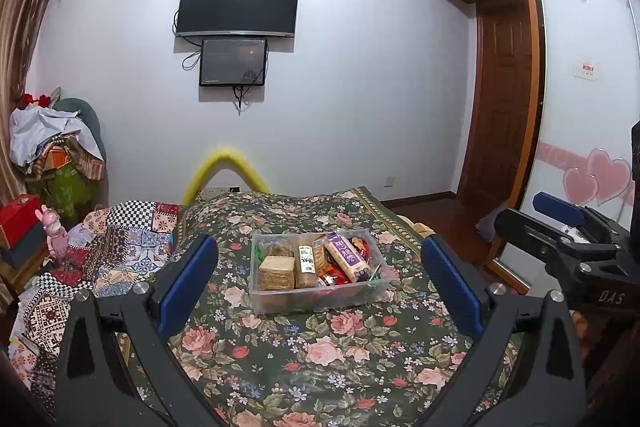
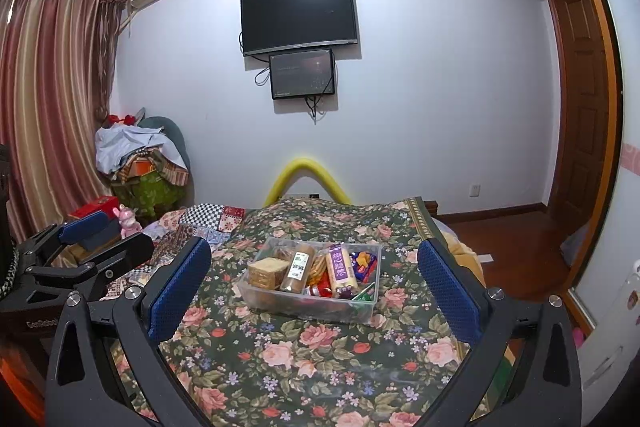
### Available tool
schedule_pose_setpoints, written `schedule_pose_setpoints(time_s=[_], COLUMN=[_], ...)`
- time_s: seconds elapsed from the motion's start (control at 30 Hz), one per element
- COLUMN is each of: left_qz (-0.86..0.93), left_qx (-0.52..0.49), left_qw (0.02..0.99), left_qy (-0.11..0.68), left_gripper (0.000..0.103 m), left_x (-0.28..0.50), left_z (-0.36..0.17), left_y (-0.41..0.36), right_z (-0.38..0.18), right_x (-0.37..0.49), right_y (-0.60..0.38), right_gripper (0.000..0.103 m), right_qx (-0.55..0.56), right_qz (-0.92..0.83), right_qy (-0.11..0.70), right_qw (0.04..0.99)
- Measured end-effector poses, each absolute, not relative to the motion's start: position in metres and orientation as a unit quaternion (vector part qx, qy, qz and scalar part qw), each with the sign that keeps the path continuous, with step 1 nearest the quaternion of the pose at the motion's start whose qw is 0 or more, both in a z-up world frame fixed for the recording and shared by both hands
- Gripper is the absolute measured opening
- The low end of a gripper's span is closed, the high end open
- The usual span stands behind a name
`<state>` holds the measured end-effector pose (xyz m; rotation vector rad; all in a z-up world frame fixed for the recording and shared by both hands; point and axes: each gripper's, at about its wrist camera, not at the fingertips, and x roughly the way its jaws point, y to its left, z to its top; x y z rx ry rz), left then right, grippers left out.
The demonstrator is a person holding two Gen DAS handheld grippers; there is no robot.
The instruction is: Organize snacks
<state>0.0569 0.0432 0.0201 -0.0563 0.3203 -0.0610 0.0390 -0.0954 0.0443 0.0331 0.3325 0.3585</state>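
Note:
A clear plastic bin point(image 1: 320, 297) point(image 2: 308, 305) sits on the floral bedspread, filled with snacks. Inside lie a square cracker stack point(image 1: 275, 272) point(image 2: 267, 271), a tall brown biscuit pack point(image 1: 306, 265) point(image 2: 297, 268), a purple-and-cream biscuit sleeve point(image 1: 346, 255) point(image 2: 341, 270) and several small bright packets point(image 2: 365, 262). My left gripper point(image 1: 320, 283) is open, held short of the bin with nothing between its blue pads. My right gripper point(image 2: 314, 287) is open too, also short of the bin. Each gripper shows at the edge of the other's view.
The floral bedspread point(image 1: 312, 359) covers the bed, with a patchwork quilt point(image 1: 120, 247) bunched at the left. A wooden floor and a wardrobe point(image 1: 580, 107) lie to the right. A cluttered pile point(image 2: 140, 163) stands by the curtain; a TV point(image 2: 298, 17) hangs on the far wall.

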Motion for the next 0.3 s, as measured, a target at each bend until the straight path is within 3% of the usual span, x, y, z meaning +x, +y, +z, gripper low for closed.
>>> schedule_pose_setpoints(time_s=[0.3], left_qz=[-0.039], left_qx=[-0.025], left_qw=[0.985], left_qy=[0.163], left_gripper=[0.103], left_x=[0.0579], left_z=[0.0196], left_y=[0.0405], right_z=[0.0438], right_x=[0.0381], right_y=[-0.0954], right_gripper=[0.103], right_qx=[0.017], right_qz=[0.177], right_qy=[0.166], right_qw=[0.970])
